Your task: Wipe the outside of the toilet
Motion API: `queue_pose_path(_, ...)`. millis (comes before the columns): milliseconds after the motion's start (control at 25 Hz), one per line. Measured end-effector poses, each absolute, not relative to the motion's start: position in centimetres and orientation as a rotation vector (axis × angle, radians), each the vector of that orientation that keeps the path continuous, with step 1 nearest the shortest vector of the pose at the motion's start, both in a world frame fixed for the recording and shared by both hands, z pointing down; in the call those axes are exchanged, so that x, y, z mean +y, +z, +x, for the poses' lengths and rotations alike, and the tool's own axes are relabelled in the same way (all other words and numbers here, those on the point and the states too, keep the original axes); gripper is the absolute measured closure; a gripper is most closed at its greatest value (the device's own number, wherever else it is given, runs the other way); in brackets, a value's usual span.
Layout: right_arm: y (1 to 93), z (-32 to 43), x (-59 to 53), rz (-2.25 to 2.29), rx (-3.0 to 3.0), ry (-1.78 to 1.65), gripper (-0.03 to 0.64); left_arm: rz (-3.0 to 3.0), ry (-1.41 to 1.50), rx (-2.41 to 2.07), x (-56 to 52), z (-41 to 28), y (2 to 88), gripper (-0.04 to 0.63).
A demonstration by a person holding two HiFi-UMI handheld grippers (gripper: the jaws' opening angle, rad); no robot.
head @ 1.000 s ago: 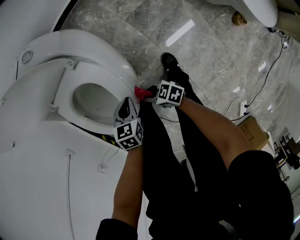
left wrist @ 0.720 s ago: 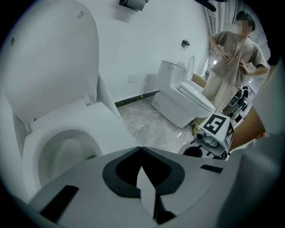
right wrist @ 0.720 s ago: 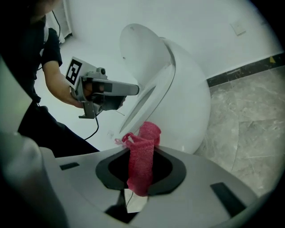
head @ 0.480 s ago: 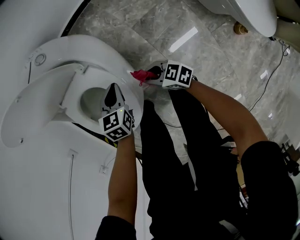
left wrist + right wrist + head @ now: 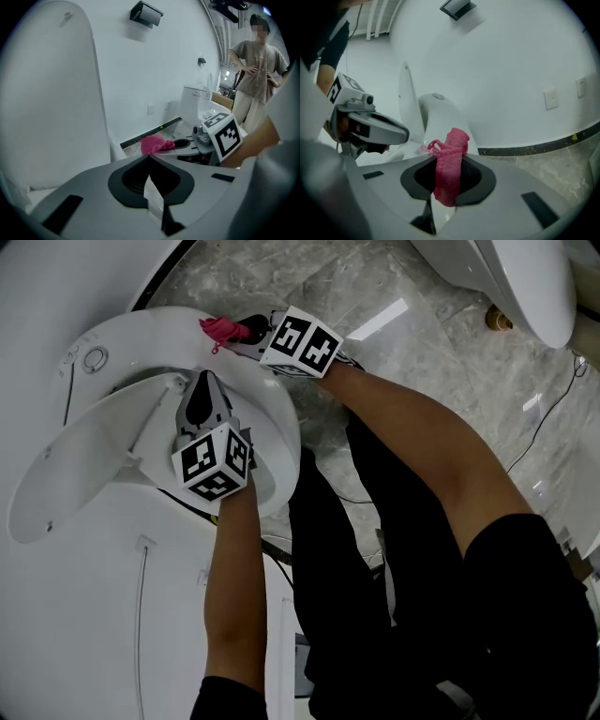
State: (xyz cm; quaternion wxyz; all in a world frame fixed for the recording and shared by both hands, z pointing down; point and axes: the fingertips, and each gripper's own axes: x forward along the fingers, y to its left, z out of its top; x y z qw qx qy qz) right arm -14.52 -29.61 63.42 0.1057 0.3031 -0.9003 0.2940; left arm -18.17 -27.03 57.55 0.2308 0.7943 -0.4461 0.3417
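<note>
Round the rim goes the cloth [image 5: 221, 329], swept from the front edge of the toilet [image 5: 141, 334] to its far side, up near the round button [image 5: 94, 359], and the left gripper [image 5: 200, 395] has slid in over the bowl

So the toilet sits at the left of the head view, white shell gleaming, lid [image 5: 66, 474] swung open. The pink cloth is right at the outer edge of the shell; whether it's pressing or just off the surface, I can't tell. The right gripper [image 5: 242, 332] has its jaws clamped on that cloth, a fold bunched between them and a tuft poking out front [image 5: 449, 161]. That leaves the free end leading, so the fabric meets the porcelain, not the plastic, I'd say

The left gripper has its jaws together, nothing between them [image 5: 150, 161]. It hangs low by the seat, likely parked clear of the wiping path

Below it all is grey marble floor [image 5: 375, 296], and the person's dark legs [image 5: 337, 596] stand close beside the bowl. Plenty of outer shell looks left to cover
</note>
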Motion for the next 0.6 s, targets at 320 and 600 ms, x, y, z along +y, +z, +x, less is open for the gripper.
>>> queue_pose_path(320,65.0,-18.4,-37.0,0.887,-2.66,0.809,0.528,2.157,0.91,-1.288,-29.4,-19.6,57.9,0.58)
queue_pose_path(600,65.2,-20.4,-37.5,0.809,-2.706,0.835,0.528,2.159,0.885,-1.284,-28.8,-20.1,57.8,0.58)
